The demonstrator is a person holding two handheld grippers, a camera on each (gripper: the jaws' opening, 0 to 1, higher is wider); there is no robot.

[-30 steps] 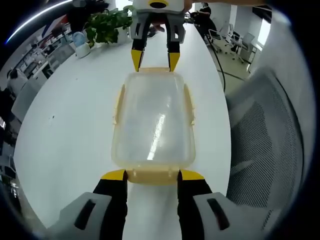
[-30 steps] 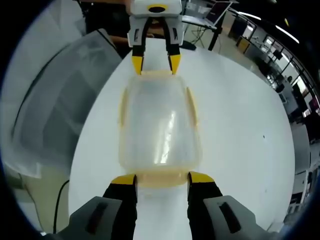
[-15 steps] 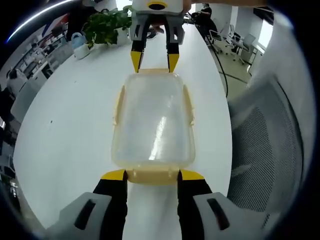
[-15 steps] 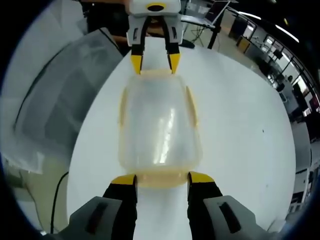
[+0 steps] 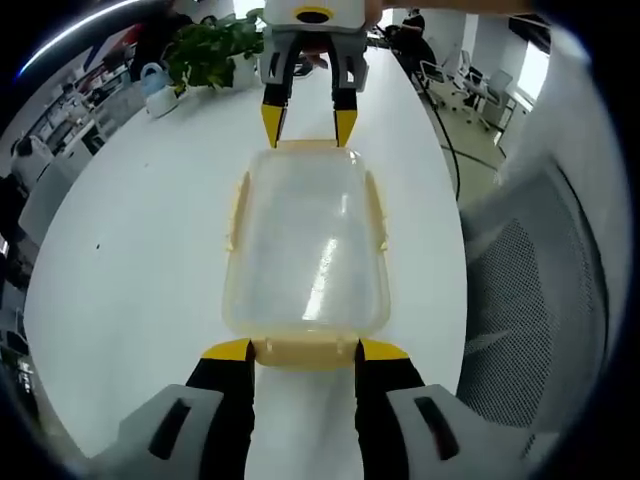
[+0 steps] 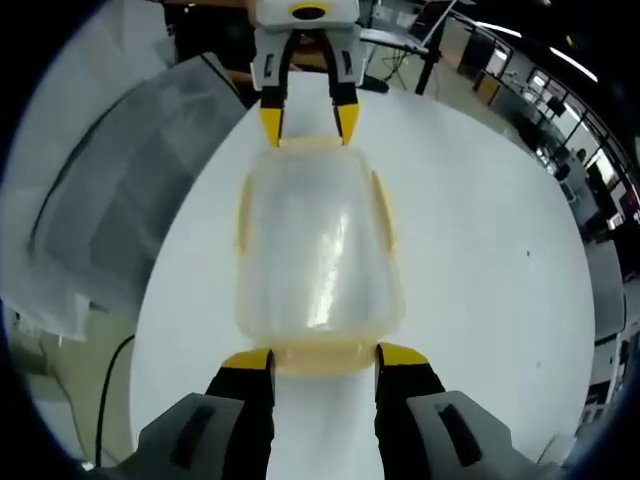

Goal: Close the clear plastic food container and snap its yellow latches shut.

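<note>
Clear plastic food container [image 5: 306, 245] with its lid seated is seen at the centre of the left gripper view, resting on a white table [image 5: 140, 240]. Yellow latches are noted on all four sides; a side latch [image 5: 237, 208] lies along the left edge of the container. The left gripper [image 5: 305, 350] is observed at the bottom centre, jaws spread apart, yellow tips set at either end of the near end latch [image 5: 305, 352]. The right gripper [image 5: 305, 112] is seen at the top centre of the same view, jaws likewise apart, tips against the far end of the container. A potted plant [image 5: 205, 50] is noted at upper left and a mesh office chair [image 5: 535, 290] at right.

In the right gripper view the container [image 6: 318, 250] is again central, with the right gripper [image 6: 325, 358] at the bottom and the left gripper [image 6: 305, 112] at the top. Whether any latch is fully snapped cannot be told.
</note>
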